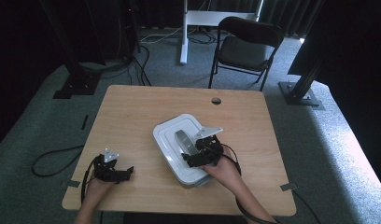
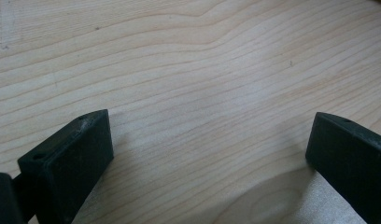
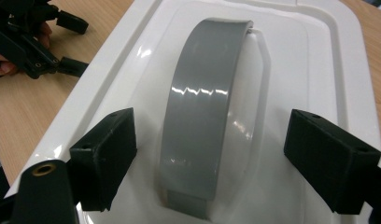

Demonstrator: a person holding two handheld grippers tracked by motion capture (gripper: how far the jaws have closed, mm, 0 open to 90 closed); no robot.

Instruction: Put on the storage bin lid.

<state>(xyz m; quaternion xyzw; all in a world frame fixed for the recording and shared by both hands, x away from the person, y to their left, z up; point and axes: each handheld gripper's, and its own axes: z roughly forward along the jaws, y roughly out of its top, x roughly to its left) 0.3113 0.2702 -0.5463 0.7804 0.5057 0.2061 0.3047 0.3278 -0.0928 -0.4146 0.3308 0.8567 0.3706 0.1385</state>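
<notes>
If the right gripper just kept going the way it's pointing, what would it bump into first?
Most likely the grey handle on the white lid. The right gripper has its jaws open on either side of it, not touching, so the handle lies straight ahead between them.

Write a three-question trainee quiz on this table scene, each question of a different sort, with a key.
1. True or false: the right tongs are clamped shut on the grey handle.
2. What lies between the jaws of the left tongs? A) the white lid, B) bare wooden table, C) a cable.
3. Fill in: the grey handle sits in the middle of the white ____.

Key
1. False: the jaws stand wide on either side of the handle, not pressing it.
2. B: only the table shows between them, and the left tongs rest apart from the box.
3. lid
</notes>
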